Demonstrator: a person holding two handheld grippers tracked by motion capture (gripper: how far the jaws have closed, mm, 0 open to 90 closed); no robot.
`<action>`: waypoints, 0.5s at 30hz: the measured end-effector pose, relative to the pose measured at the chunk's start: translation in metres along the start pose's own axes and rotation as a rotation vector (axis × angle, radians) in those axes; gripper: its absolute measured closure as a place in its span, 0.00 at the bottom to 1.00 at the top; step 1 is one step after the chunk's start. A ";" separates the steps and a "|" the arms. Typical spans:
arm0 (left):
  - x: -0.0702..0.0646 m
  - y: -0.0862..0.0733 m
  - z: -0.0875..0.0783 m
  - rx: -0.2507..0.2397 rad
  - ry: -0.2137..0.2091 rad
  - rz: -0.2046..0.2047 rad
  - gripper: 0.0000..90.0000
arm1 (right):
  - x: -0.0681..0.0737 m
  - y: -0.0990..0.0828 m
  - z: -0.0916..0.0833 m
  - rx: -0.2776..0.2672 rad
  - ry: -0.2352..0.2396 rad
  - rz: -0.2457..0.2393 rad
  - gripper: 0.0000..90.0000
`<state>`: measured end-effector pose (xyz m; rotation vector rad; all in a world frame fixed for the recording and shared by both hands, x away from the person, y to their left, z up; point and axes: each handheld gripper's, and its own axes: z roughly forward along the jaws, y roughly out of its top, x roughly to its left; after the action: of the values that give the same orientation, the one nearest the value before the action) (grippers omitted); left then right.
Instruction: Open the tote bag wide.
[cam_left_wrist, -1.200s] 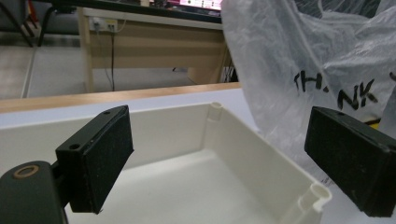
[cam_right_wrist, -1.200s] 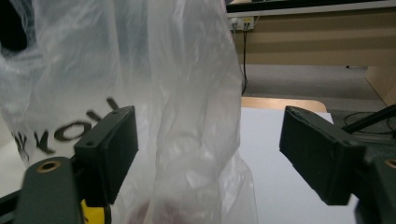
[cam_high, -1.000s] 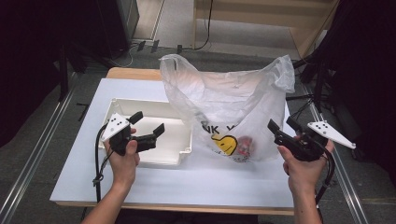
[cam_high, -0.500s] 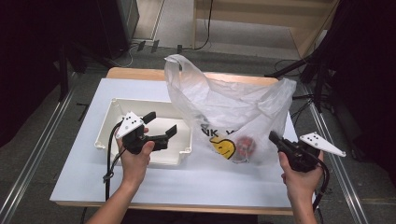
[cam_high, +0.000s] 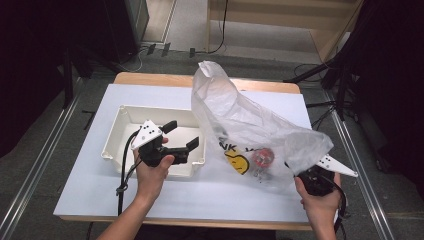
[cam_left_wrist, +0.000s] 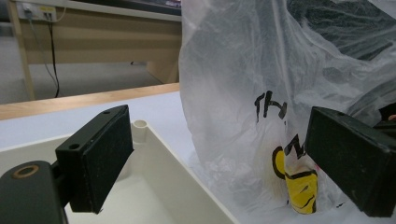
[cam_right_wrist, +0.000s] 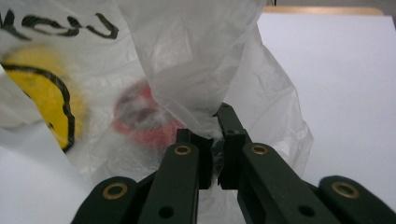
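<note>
Pinching a fold of the thin translucent white plastic bag (cam_high: 250, 127) between its black jaws, our right gripper (cam_high: 314, 179) sits at the near right corner of the white table (cam_high: 90, 165). In the right gripper view its two jaws stand almost together, with the crumpled plastic of the bag (cam_right_wrist: 196, 60) caught between the pads, so the right gripper (cam_right_wrist: 215, 140) is clamped on the bag's edge. The jaws have just been closing, and the plastic lies between them.

From that pinch the bag rises up and away toward the far side of the table, its mouth standing tall near the wooden far edge. Its lower part rests on the table just left of the right gripper. Through the plastic we see a yellow smiley print with black lettering (cam_high: 236, 162) and a small red round object (cam_high: 262, 157) lying inside, close in front of the right gripper's jaws.

Our left gripper (cam_high: 181, 140) hovers over the shallow white rectangular plastic tray (cam_high: 120, 120), which lies on the table just left of the bag. Its jaws stand wide apart and hold nothing. In the left gripper view the bag (cam_left_wrist: 243, 93) stands ahead, between the jaws and apart from them.
</note>
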<state>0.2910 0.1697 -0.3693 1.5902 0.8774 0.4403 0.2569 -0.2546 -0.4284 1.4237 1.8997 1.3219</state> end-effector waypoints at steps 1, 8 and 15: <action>-0.001 0.000 0.001 0.002 -0.005 0.003 0.09 | -0.002 -0.005 0.002 0.024 0.002 0.002 0.99; -0.006 -0.001 0.006 0.011 -0.030 0.012 0.09 | -0.010 -0.015 0.009 0.081 -0.011 0.022 0.98; -0.014 0.003 0.021 0.009 -0.064 0.018 0.09 | -0.007 -0.019 -0.006 0.047 0.013 0.030 0.94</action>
<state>0.2978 0.1448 -0.3686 1.6129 0.8177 0.3968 0.2455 -0.2636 -0.4439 1.4755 1.9372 1.3119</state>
